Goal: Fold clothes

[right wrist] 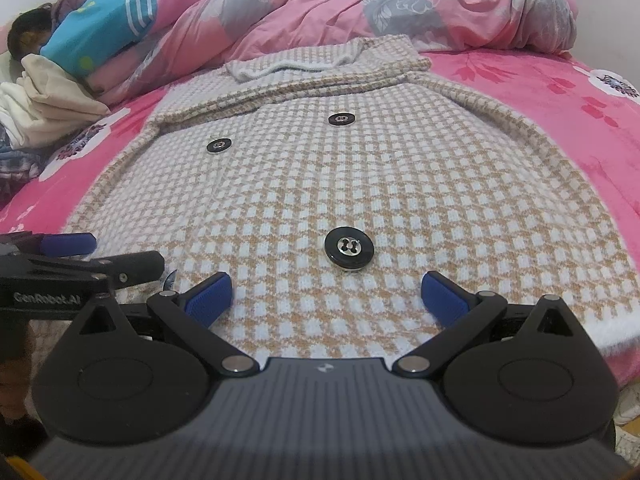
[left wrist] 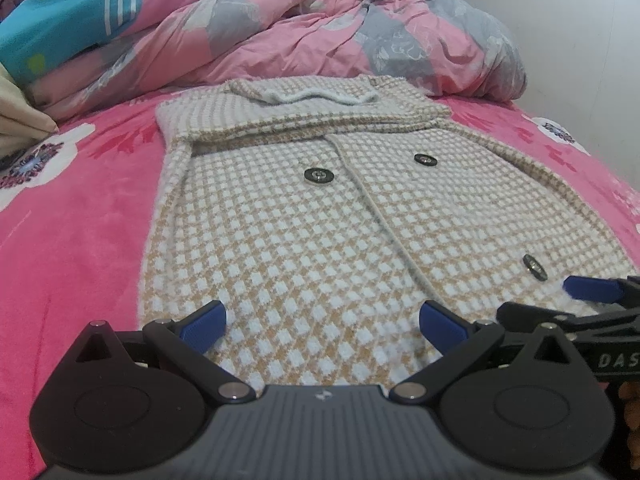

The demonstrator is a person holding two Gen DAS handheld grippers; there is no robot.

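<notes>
A tan-and-white checked knit cardigan (left wrist: pixel 304 216) with large black buttons (left wrist: pixel 319 175) lies flat on the pink bed, its sleeves folded across the chest below the collar. My left gripper (left wrist: pixel 322 326) is open over the hem's left part, blue pads (left wrist: pixel 204 326) apart, nothing between them. In the right wrist view the same cardigan (right wrist: pixel 360 184) fills the middle, and my right gripper (right wrist: pixel 326 298) stands open over the hem just below a black button (right wrist: pixel 349 249). Each gripper shows at the edge of the other's view, side by side at the near hem.
A pink floral bedsheet (left wrist: pixel 72 216) surrounds the cardigan. A crumpled pink-and-grey duvet (left wrist: pixel 304 28) is heaped behind the collar. A person in a blue striped top (right wrist: pixel 100 24) lies at the far left, with folded pale cloths (right wrist: pixel 44 96) beside. A white wall (left wrist: pixel 580 40) is at right.
</notes>
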